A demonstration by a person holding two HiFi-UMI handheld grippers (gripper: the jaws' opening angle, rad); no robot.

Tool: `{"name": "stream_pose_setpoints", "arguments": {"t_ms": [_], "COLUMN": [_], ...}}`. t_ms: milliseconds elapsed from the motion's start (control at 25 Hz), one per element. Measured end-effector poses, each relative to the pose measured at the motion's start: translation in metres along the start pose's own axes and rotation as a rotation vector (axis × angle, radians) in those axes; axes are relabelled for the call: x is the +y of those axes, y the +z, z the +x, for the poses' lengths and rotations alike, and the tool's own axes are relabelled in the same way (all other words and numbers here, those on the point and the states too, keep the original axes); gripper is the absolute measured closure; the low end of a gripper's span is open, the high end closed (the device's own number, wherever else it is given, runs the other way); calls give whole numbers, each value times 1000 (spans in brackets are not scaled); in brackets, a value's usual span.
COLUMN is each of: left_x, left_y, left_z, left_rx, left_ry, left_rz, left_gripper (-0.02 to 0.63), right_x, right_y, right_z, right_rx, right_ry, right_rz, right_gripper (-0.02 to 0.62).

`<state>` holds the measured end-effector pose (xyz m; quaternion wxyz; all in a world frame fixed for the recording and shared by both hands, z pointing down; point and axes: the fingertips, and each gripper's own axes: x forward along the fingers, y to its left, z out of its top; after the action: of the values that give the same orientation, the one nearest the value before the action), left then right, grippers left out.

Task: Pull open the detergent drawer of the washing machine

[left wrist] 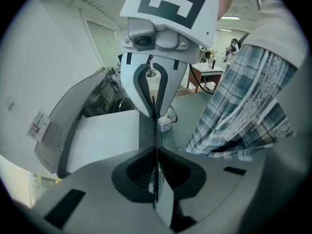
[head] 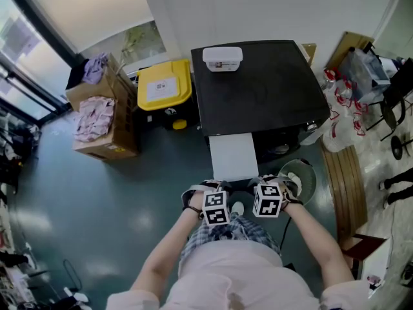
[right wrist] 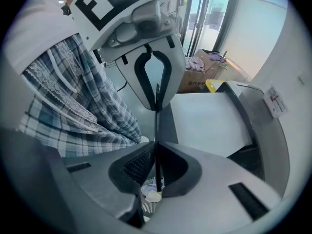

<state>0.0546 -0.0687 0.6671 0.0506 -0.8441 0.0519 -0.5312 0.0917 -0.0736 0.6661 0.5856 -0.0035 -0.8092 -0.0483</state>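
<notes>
At lower centre of the head view the left tongs (left wrist: pixel 157 155) are clenched on nothing, just short of the white slab I take for the detergent drawer (head: pixel 232 157). It juts from the front of the black washing machine (head: pixel 258 89) toward the bottom of the frame and seems largely out. If more travel is wanted, one pair should release, bite the near edge squarely and draw straight back without lifting or twisting. The right tongs (right wrist: pixel 156 147), just to the right, are likewise clenched and empty.
</notes>
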Motion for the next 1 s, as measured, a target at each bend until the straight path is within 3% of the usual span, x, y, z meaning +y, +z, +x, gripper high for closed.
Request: {"name": "stream_pose_setpoints", "arguments": {"t_ms": [680, 720, 800, 1000], "left_x": [-4, -3, -1, 1], "left_y": [3, 4, 4, 7], "left_z": [-5, -6, -8, -15], "left_rx": [-48, -55, -66, -110], "left_ry": [-55, -57, -60, -68], "left_rz": [-40, -47, -61, -70], "left_gripper": [551, 536, 428, 350], "right_x": [4, 4, 1, -2], "right_y": [-1, -1, 1, 10], "right_z": [-2, -3, -6, -15], "right_rx": [-46, -53, -80, -161], "right_ry": [57, 58, 62, 82], "right_rz": [65, 74, 104, 170], "right_gripper": [534, 513, 441, 298]}}
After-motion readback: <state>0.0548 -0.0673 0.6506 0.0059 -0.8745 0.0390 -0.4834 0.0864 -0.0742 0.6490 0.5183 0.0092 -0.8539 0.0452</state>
